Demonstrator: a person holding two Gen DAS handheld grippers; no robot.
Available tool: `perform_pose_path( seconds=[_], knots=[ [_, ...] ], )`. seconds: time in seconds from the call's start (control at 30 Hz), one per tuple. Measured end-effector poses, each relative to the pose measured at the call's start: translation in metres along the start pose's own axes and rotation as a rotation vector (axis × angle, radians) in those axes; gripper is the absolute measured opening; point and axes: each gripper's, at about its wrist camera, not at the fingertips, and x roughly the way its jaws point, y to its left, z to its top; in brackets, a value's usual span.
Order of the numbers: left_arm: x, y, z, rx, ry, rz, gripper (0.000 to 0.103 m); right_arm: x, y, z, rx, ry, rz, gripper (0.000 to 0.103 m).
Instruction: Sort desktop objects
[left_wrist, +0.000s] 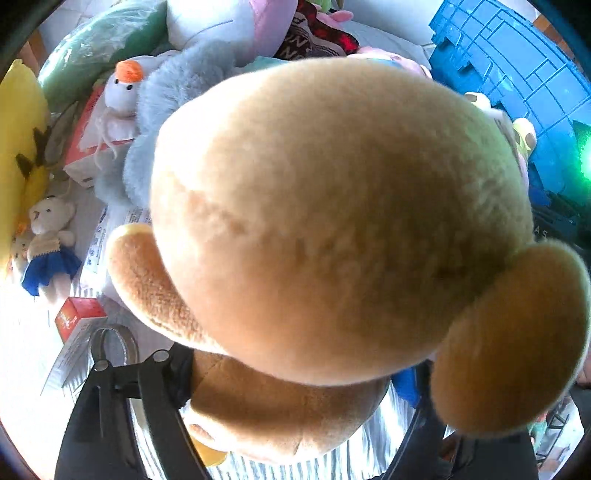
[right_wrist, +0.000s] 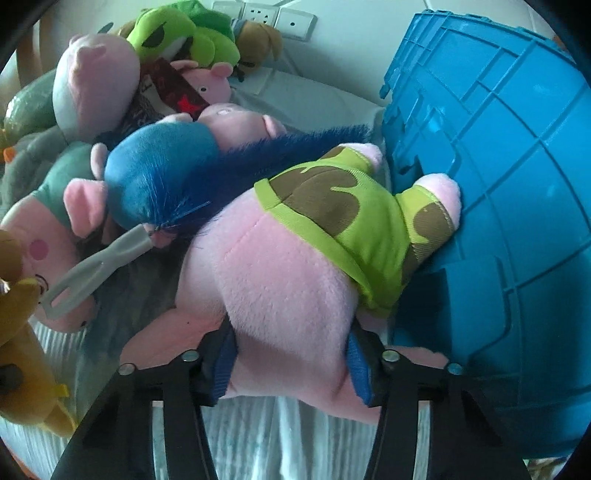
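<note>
Over a striped cloth (right_wrist: 258, 435), left hand-held gripper (left_wrist: 291, 398) clamps a tan teddy (left_wrist: 332, 221), right hand-held gripper (right_wrist: 291, 369) a pink plush (right_wrist: 280, 280).

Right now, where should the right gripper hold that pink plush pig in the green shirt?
Keep the right gripper on the pink plush pig's bare rump, coming from the near side. It bulges between the blue pads, while its shirt end presses against the blue crate.
</note>
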Motion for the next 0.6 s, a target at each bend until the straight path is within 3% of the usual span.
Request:
perform_pose_path(
  seconds=[0.37, 0.43, 0.6],
  knots=[
    [-0.033, 0.009, -0.003, -0.009, -0.050, 0.030, 0.078, -0.017, 0.001, -0.007, 0.030, -0.029, 0.037, 0.027],
    [-0.038, 0.012, -0.003, -0.016, -0.060, 0.035, 0.078, -0.022, -0.005, -0.011, 0.036, -0.038, 0.029, 0.008],
    [-0.048, 0.010, -0.002, -0.017, -0.073, 0.039, 0.078, -0.027, -0.012, -0.014, 0.044, -0.030, 0.026, 0.006]
  ],
)
